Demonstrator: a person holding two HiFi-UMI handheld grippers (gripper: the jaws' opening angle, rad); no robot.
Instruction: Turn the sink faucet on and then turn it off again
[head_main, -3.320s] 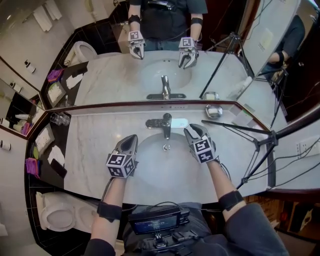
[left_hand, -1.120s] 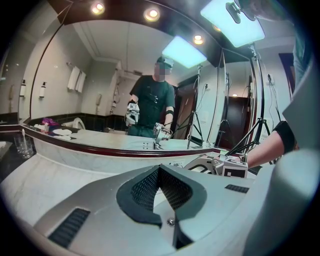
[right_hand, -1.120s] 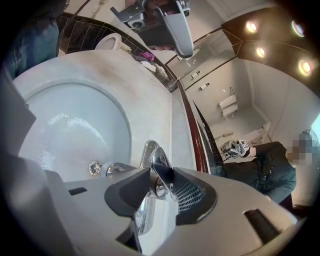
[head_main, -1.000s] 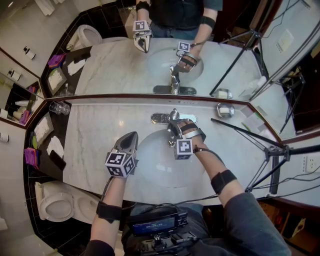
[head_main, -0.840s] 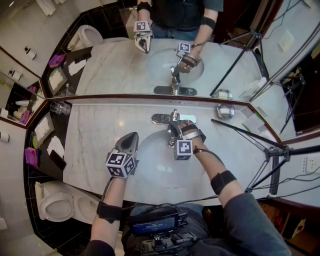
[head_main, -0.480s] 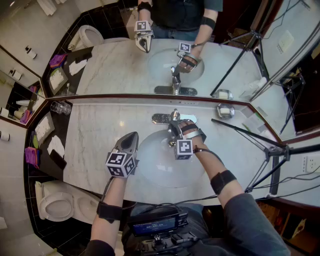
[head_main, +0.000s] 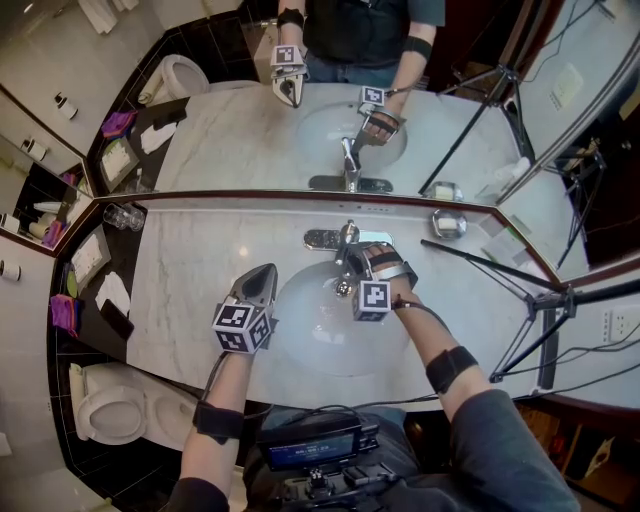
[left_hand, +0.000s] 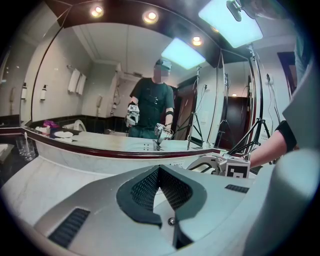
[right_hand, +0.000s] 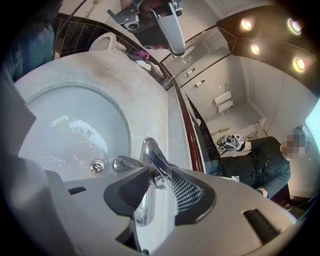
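The chrome faucet (head_main: 325, 238) stands behind the white sink basin (head_main: 320, 345). My right gripper (head_main: 353, 256) reaches over it, jaws on either side of the raised lever (right_hand: 155, 161). They have just been opening, and the pads sit close beside the lever without clamping it. Below the lever are the spout (right_hand: 124, 163) and the drain (right_hand: 96, 166), and water ripples shimmer in the basin (right_hand: 60, 115). My left gripper (head_main: 264, 273) hovers at the basin's left rim, shut and empty; its closed tips (left_hand: 159, 171) point at the mirror.
A large mirror (head_main: 250, 130) runs along the back of the marble counter (head_main: 190, 290). Glass tumblers (head_main: 120, 214) stand far left, a small metal dish (head_main: 448, 222) right of the faucet. A tripod (head_main: 520, 300) leans over the counter's right end. A toilet (head_main: 115, 425) sits lower left.
Since the earliest frame my right gripper has moved from the basin's right rim to the faucet lever. Over the last second it barely shifted. The left gripper stayed put.
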